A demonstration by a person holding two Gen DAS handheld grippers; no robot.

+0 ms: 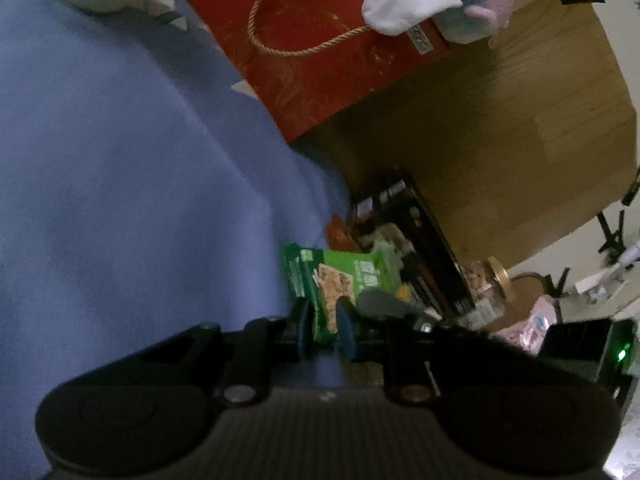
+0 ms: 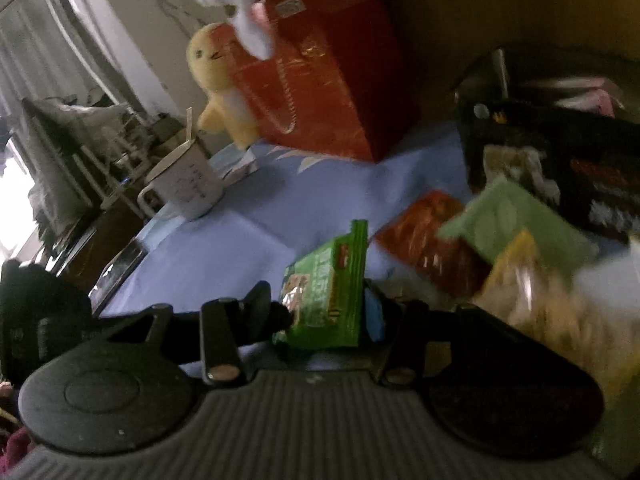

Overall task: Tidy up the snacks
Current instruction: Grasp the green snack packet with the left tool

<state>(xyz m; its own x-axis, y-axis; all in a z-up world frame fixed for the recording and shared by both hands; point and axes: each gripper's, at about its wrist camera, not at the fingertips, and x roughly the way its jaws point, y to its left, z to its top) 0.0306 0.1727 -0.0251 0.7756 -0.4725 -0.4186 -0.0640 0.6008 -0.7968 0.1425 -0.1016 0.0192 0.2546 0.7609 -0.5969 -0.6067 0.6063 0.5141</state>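
Green snack packet [image 2: 326, 292] clamped in right gripper [image 2: 326, 320], angled down over blue cloth [image 2: 248, 240]. Left gripper [image 1: 324, 328] clenched on another green packet [image 1: 344, 280].

Green snack packet [image 2: 326, 294] upright and slightly tilted, pinched between the right tool's pads, second green snack packet [image 1: 348, 280] between the left tool's pads, orange packet [image 2: 430, 246] lying flat on blue cloth beside a pale green packet [image 2: 516, 220], blurred yellow bag [image 2: 560, 304]

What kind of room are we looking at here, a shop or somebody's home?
Most likely a lived-in home. A yellow plush toy leans against a red gift box, a white mug stands on a blue cloth, and snack packets lie loosely piled, not shelved.
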